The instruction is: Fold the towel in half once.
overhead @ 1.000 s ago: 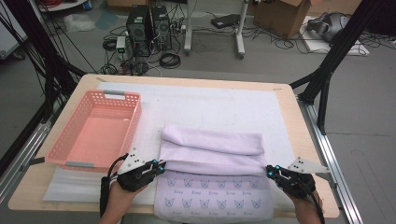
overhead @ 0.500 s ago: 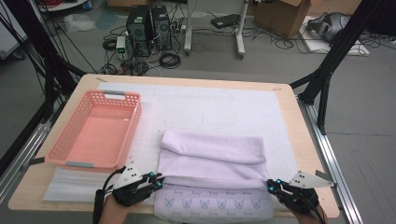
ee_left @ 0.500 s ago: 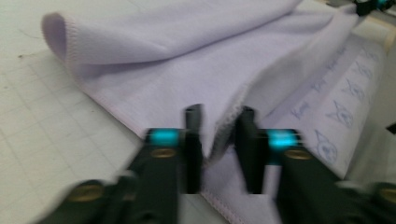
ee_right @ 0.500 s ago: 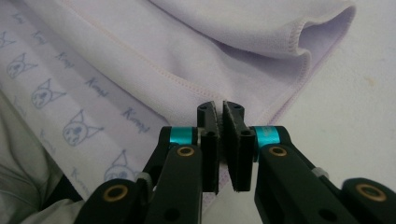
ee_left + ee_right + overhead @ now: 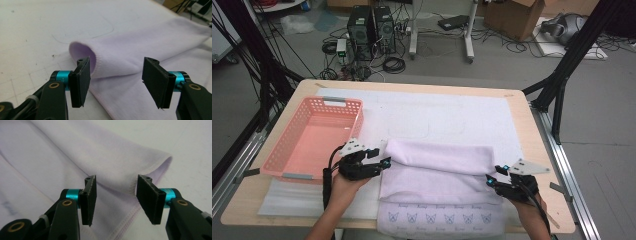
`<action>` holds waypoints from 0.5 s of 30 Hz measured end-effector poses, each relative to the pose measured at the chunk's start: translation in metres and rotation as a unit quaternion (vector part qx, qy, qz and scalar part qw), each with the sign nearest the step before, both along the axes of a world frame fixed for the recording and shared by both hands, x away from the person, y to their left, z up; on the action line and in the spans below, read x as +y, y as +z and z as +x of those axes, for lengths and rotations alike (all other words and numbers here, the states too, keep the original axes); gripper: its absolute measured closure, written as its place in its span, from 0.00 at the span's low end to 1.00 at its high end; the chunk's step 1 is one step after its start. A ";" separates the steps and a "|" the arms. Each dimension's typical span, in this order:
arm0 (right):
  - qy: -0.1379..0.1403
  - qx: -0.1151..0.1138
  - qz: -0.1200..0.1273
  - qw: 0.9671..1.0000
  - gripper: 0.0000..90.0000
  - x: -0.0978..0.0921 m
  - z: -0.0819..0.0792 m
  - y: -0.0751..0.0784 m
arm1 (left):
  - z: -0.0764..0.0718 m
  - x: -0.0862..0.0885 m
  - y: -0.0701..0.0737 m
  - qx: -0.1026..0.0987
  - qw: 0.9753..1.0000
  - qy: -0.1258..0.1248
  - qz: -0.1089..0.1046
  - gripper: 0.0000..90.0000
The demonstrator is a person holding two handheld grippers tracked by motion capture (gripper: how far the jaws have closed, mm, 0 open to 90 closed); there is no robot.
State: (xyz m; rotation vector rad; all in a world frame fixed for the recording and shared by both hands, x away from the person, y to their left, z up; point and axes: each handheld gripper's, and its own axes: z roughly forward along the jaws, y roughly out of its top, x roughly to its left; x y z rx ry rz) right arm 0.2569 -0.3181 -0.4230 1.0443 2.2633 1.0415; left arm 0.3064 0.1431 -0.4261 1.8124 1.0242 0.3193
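The lilac towel [image 5: 437,172] lies half-folded between the two tools, its rolled fold just ahead of each. The left tool [image 5: 384,161] and right tool [image 5: 492,181] both stand spread, holding nothing. Judging by this, the next move is pinching the fold's ends together (evenly). A pink basket [image 5: 312,137] sits left on the white-padded surface [image 5: 452,112]; cables litter the floor [image 5: 422,50] beyond.

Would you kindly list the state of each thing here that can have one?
Lilac towel: folded over on itself, fold rolled up at the far side, flat on the table mat.
Pink basket: upright, empty.
Left claw: open, at the towel's left fold end.
Right claw: open, at the towel's right fold end.
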 end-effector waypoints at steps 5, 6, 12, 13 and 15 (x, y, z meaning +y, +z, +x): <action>-0.004 0.006 -0.047 0.999 0.78 0.013 0.025 -0.008 | 0.017 -0.012 -0.013 0.001 0.999 0.010 0.033 0.65; -0.007 0.015 -0.044 0.999 0.84 0.013 0.031 -0.009 | 0.018 -0.015 -0.013 -0.008 0.999 0.014 0.046 0.78; -0.063 -0.005 -0.035 0.997 0.89 0.017 0.064 -0.005 | 0.037 -0.021 -0.007 -0.022 0.997 0.070 0.038 0.96; -0.070 -0.003 -0.034 0.997 0.89 0.016 0.067 -0.005 | 0.041 -0.021 -0.008 -0.017 0.996 0.077 0.032 0.94; -0.083 0.013 -0.026 0.996 0.81 0.013 0.077 -0.007 | 0.048 -0.022 -0.009 0.010 0.995 0.099 0.028 0.76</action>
